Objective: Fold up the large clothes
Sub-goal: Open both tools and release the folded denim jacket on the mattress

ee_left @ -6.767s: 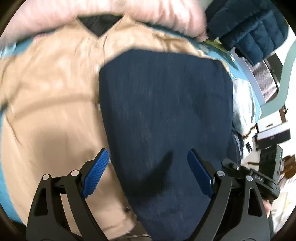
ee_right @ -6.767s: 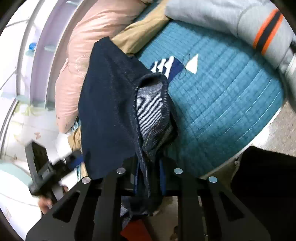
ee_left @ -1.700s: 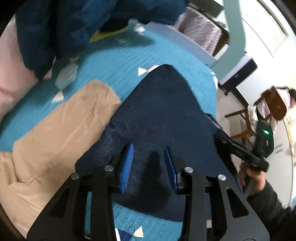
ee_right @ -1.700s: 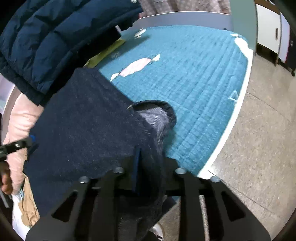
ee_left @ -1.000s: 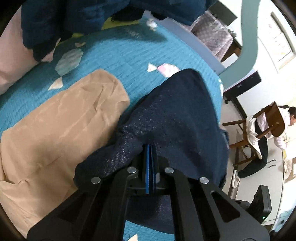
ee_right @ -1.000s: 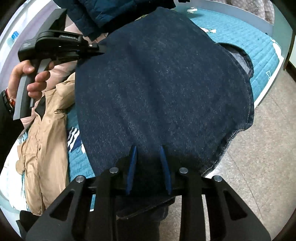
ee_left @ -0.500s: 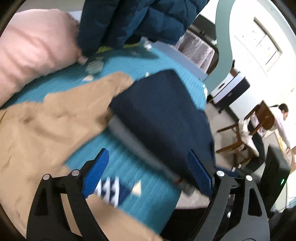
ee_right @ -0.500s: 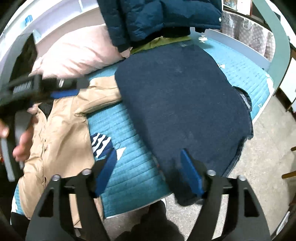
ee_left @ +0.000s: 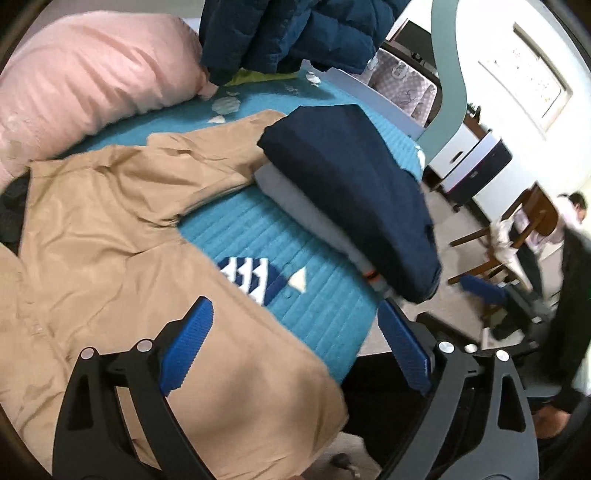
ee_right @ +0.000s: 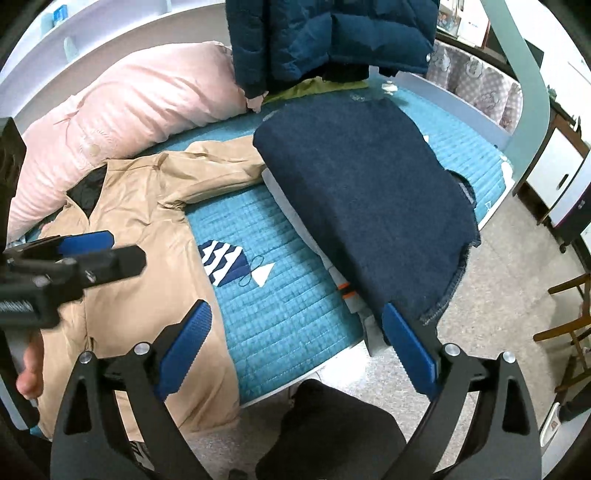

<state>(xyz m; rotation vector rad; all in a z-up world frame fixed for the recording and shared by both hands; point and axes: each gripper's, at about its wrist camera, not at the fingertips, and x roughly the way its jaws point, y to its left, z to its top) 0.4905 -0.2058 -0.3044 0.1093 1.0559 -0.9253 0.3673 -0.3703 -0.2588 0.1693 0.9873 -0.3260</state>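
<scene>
Both grippers have let go of the navy garment [ee_right: 362, 192] and pulled back from it; a second ago each was clamped on its denim-like cloth, and now the left gripper [ee_left: 295, 350] and the right gripper [ee_right: 297, 349] hover with jaws spread wide and nothing between them. That navy garment lies folded flat on top of a folded grey garment [ee_left: 306, 206] at the right side of the bed [ee_right: 280, 295], its near end overhanging the mattress edge. By the look of it, that piece is finished and stacked. What is left is the tan jacket [ee_left: 110, 236], spread open and unfolded across the left of the bed, one sleeve reaching under the stack's far corner. A pink duvet [ee_right: 140, 103] and a blue puffer jacket [ee_right: 325, 33] sit at the back, untouched.
</scene>
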